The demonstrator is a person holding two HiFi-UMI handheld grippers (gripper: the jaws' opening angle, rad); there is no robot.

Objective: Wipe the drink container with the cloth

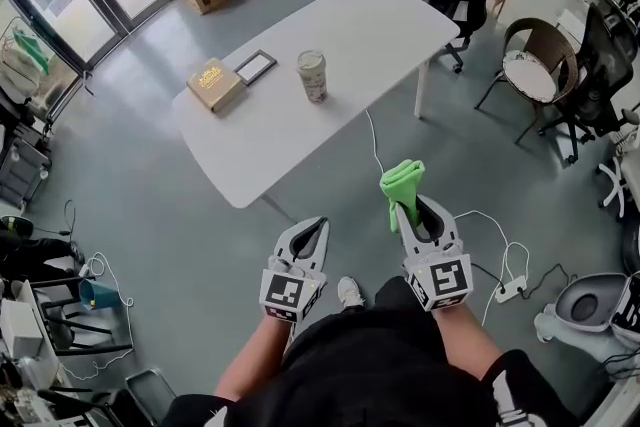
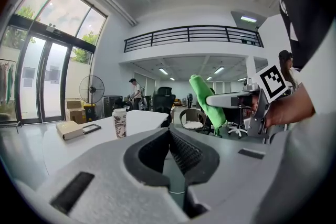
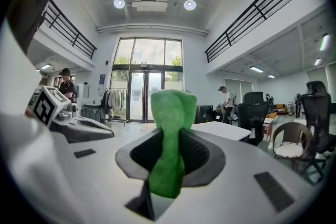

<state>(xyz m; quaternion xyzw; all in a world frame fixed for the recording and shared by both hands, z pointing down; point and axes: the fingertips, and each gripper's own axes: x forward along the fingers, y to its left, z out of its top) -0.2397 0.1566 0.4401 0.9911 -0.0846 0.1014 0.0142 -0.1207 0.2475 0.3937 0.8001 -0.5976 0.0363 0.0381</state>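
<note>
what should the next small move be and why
Probably carry the right gripper, shut on the green cloth, forward toward the cup: it stands untouched on the white table, and the gripper hangs short of the table's edge.

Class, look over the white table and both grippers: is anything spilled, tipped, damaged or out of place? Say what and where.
Nothing stands out. The patterned paper cup stands upright on the white table, the tan box lies flat nearby, and the green cloth sits clamped in the right gripper.
</note>
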